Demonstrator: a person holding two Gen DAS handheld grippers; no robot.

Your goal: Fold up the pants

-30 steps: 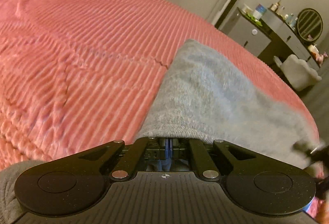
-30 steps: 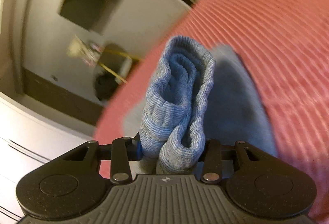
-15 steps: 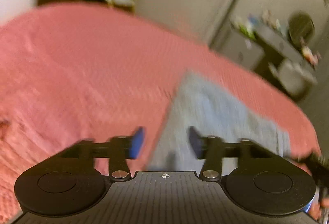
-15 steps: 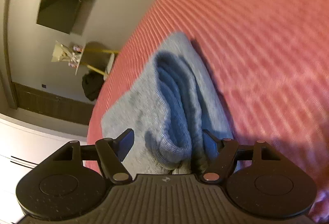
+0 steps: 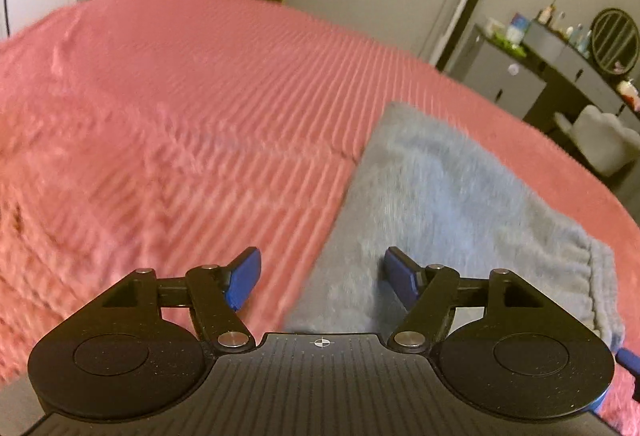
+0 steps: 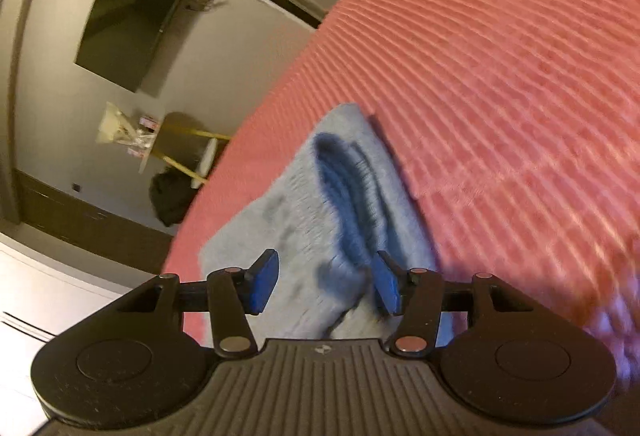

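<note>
Lying folded at one o'clock of the left gripper (image 5: 322,282), jaws opening empty, pants (image 5: 452,211) run twelve-to-six; right gripper (image 6: 326,286) closing, unclamped.

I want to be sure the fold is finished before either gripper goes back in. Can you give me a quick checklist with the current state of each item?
1. Left gripper let go of the pants: ok, its jaws have just been opening, with only the pants' edge below them.
2. Right gripper free: ok, pads apart, though its jaws have just been closing.
3. Pants lying on the pink bedspread: ok.
4. Folded edges aligned: cannot tell, blurred.
5. Waistband flat: not ok, it looks bunched.
</note>
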